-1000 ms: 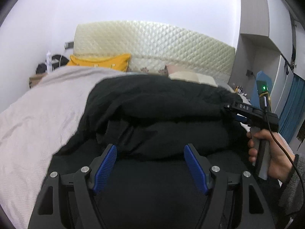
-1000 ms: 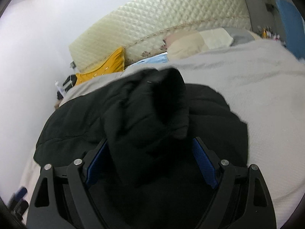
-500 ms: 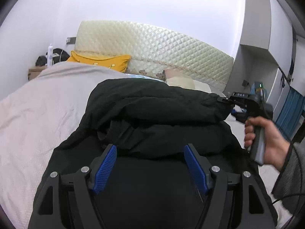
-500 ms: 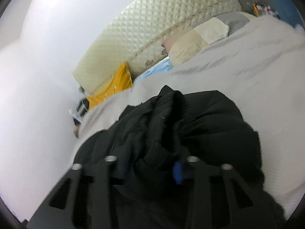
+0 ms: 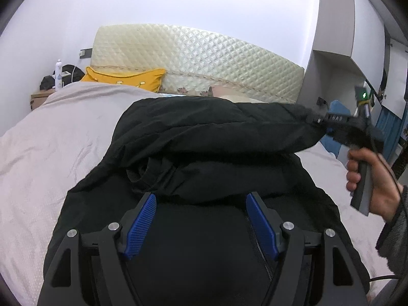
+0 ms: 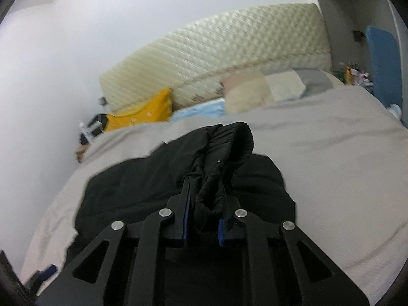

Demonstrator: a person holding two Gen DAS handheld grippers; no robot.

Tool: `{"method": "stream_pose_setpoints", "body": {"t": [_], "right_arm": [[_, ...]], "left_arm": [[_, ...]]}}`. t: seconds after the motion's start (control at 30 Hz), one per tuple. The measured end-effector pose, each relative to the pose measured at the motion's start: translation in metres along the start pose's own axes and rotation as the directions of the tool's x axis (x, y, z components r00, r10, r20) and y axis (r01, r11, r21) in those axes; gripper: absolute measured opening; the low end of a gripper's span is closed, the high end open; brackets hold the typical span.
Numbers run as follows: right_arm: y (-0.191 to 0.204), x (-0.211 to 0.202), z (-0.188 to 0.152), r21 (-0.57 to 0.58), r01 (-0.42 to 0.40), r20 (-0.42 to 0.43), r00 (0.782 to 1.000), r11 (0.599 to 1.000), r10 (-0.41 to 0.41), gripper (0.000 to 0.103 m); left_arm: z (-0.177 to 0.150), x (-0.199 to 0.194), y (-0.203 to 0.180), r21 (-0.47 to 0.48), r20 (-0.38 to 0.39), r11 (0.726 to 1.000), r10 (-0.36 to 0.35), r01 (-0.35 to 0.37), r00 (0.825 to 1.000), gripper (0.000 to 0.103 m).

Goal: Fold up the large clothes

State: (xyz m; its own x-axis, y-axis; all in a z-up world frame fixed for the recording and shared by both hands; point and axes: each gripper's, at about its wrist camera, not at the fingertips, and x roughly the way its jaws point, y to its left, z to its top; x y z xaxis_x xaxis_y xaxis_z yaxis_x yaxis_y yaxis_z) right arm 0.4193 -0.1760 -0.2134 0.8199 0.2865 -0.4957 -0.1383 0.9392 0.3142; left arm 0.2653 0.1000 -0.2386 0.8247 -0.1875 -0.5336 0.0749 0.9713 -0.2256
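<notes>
A large black padded jacket [image 5: 204, 158] lies on a pale bed cover [image 5: 51, 153]. My left gripper [image 5: 201, 204] is open, its blue pads just above the jacket's lower body and gripping nothing. My right gripper [image 6: 204, 193] is shut on the elastic cuff of the jacket's sleeve [image 6: 224, 150]. In the left wrist view the right gripper [image 5: 318, 121] holds that sleeve [image 5: 255, 125] stretched out to the right, lifted above the jacket body.
A cream quilted headboard [image 5: 204, 58] stands at the back, with a yellow pillow [image 5: 127, 76] and a beige pillow [image 6: 255, 89] before it. A nightstand with clutter [image 5: 51, 86] is far left. A grey cabinet [image 5: 331, 38] and a blue object [image 6: 382, 58] stand on the right.
My right gripper closed on the sleeve cuff and pulled the sleeve up and out to the right. The left gripper stayed open over the jacket.
</notes>
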Motion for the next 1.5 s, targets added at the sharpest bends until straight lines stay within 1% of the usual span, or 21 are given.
{"method": "stream_pose_setpoints", "body": {"t": [0.07,0.2,0.27,0.33,0.43,0.5,0.53,0.6,0.67,0.7,0.73,0.77,0.83,0.87,0.97,1.03,1.1,1.17,1.27,1.43,1.5], "right_arm": [[-0.01,0.009,-0.008,0.007,0.026,-0.019,0.999,1.0,-0.026,0.017],[-0.016,0.027,-0.026,-0.063,0.093,-0.056,0.994,0.994,-0.097,0.017],[-0.023,0.042,-0.035,-0.052,0.1,-0.101,0.989,0.994,-0.105,0.018],[-0.029,0.056,-0.041,-0.044,0.106,-0.127,0.986,0.993,-0.11,0.019],[-0.027,0.07,-0.051,-0.11,0.142,-0.136,0.978,0.984,-0.156,0.02],[-0.025,0.072,-0.053,-0.126,0.153,-0.13,0.977,0.98,-0.17,0.02],[-0.025,0.068,-0.053,-0.119,0.148,-0.115,0.98,0.982,-0.162,0.021],[-0.029,0.057,-0.053,-0.067,0.119,-0.094,0.988,0.991,-0.125,0.027],[-0.032,0.043,-0.056,-0.015,0.109,-0.088,0.99,0.994,-0.11,0.049],[-0.032,0.032,-0.057,-0.012,0.098,-0.079,0.992,0.995,-0.098,0.056],[-0.029,0.023,-0.057,-0.016,0.09,-0.073,0.993,0.996,-0.091,0.068],[-0.028,0.011,-0.057,-0.015,0.076,-0.066,0.995,0.997,-0.077,0.074],[-0.026,-0.021,-0.06,0.019,0.017,-0.035,0.999,1.0,-0.017,0.074],[-0.023,-0.036,-0.062,0.016,0.003,-0.028,1.0,1.0,-0.003,0.074],[-0.005,-0.075,-0.069,-0.051,0.013,-0.027,1.0,0.999,-0.014,0.074],[0.007,-0.1,-0.078,-0.101,0.021,-0.023,0.999,0.995,-0.024,0.074],[0.015,-0.119,-0.089,-0.127,0.023,-0.048,0.998,0.992,-0.03,0.074],[0.018,-0.135,-0.103,-0.135,0.018,-0.079,0.996,0.991,-0.029,0.074],[0.019,-0.158,-0.124,-0.12,0.009,-0.107,0.994,0.993,-0.022,0.074],[0.005,-0.179,-0.155,-0.085,0.016,-0.181,0.983,0.996,-0.032,0.074],[-0.005,-0.18,-0.16,-0.058,0.043,-0.206,0.977,0.997,-0.054,0.074]], "left_arm": [[0.0,0.003,0.001,-0.003,-0.014,1.0,0.008,-0.008,1.0,0.073],[-0.001,0.006,0.002,-0.003,-0.038,1.0,0.02,-0.02,0.999,0.073],[-0.001,0.007,0.002,-0.001,-0.028,1.0,0.012,-0.012,1.0,0.073],[-0.003,0.012,0.003,0.002,-0.039,1.0,0.018,-0.018,0.999,0.073],[-0.006,0.02,0.005,0.015,-0.066,0.999,0.035,-0.034,0.997,0.073],[-0.008,0.023,0.006,0.022,-0.081,0.999,0.05,-0.049,0.995,0.073],[-0.01,0.024,0.007,0.021,-0.083,0.999,0.05,-0.048,0.995,0.073],[-0.008,0.025,0.007,0.016,-0.082,0.999,0.046,-0.045,0.996,0.073],[-0.007,0.025,0.006,0.01,-0.083,0.999,0.049,-0.048,0.995,0.073],[-0.007,0.024,0.006,0.01,-0.081,0.999,0.054,-0.053,0.995,0.073],[-0.007,0.022,0.005,0.014,-0.08,0.998,0.059,-0.058,0.995,0.073],[-0.008,0.02,0.003,0.022,-0.079,0.998,0.065,-0.064,0.995,0.073],[-0.008,0.013,-0.002,0.04,-0.061,0.997,0.071,-0.069,0.996,0.073],[-0.009,0.009,-0.005,0.054,-0.05,0.996,0.074,-0.071,0.996,0.073],[-0.007,-0.001,-0.009,0.041,-0.055,0.998,0.056,-0.054,0.997,0.073],[-0.007,-0.009,-0.013,0.053,-0.046,0.997,0.067,-0.064,0.997,0.073],[-0.012,-0.017,-0.018,0.076,-0.036,0.993,0.089,-0.086,0.995,0.073],[-0.018,-0.023,-0.022,0.098,-0.049,0.99,0.107,-0.101,0.993,0.073],[-0.025,-0.035,-0.028,0.116,-0.052,0.987,0.115,-0.108,0.992,0.073],[-0.037,-0.052,-0.029,0.094,-0.07,0.991,0.104,-0.098,0.992,0.073],[-0.044,-0.057,-0.029,0.089,-0.082,0.991,0.11,-0.103,0.991,0.073]]}}
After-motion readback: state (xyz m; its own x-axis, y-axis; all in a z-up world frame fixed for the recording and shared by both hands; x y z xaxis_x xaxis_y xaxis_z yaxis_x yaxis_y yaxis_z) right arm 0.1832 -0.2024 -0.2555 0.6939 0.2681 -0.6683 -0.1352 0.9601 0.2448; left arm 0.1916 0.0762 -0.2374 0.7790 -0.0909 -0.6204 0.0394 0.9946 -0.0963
